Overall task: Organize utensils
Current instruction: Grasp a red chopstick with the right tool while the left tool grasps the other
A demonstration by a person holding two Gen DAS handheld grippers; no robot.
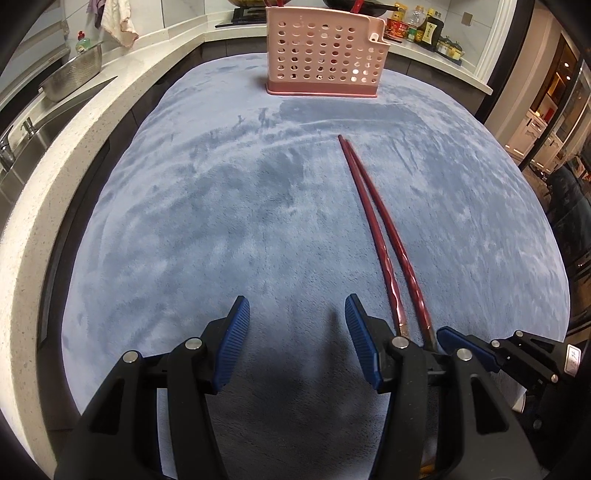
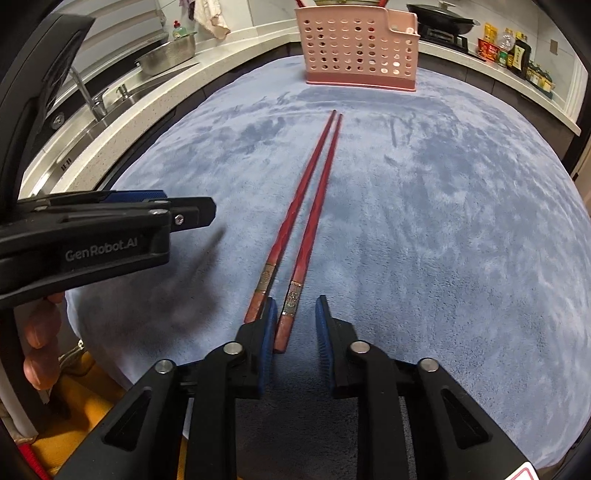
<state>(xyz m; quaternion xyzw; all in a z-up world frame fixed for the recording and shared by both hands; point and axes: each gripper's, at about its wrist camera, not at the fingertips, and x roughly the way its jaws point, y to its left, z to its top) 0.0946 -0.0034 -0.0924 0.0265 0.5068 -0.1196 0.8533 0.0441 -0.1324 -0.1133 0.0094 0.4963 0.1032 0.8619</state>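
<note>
Two red chopsticks [image 2: 306,221] lie side by side on the blue cloth [image 2: 443,240], their tips toward 12 o'clock, where the pink holder [image 2: 358,51] stands; its top edge is cut off. The right gripper [image 2: 295,310] has one chopstick's thick end between its narrow jaws; the right pad is apart from it, so nothing is grasped. The left gripper [image 1: 297,314] is released and empty, at 9 o'clock of the chopsticks.

From my left camera, the chopsticks' [image 1: 373,225] butt ends vanish behind my gripper's finger [image 1: 364,345]. The rack's [image 1: 325,51] top is cropped, so I can't tell what's inside. Bottle [image 1: 428,27] labels are too small to read.
</note>
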